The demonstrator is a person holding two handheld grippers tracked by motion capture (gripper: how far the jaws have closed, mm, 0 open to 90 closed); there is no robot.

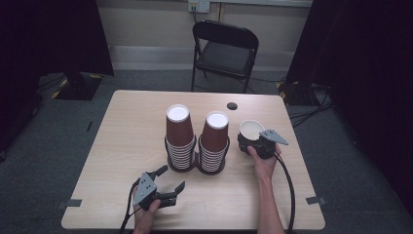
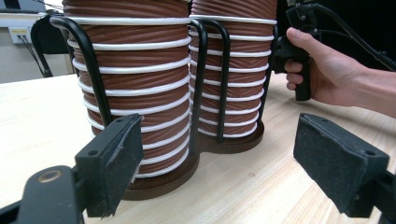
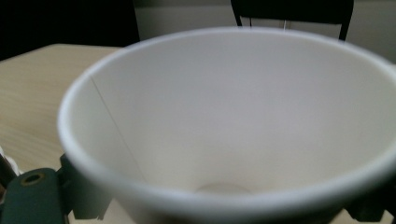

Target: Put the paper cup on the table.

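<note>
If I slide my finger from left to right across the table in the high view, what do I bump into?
left claw → left stack of brown paper cups → right stack of brown paper cups → single paper cup held in the right claw

Overhead view; two close gripper-mounted views

I see a pale wood-grain worktop [image 1: 131, 141] with rounded corners, standing on grey carpet. Near its middle sits a dark twin cup holder [image 1: 196, 165], its round base flat on the wood, carrying two stacks of brown paper cups [image 1: 179, 129] side by side. Behind the holder and to its right, close to the far edge, there is a small dark round hole [image 1: 232, 106] in the surface. The wood left of the holder lies bare.
</note>
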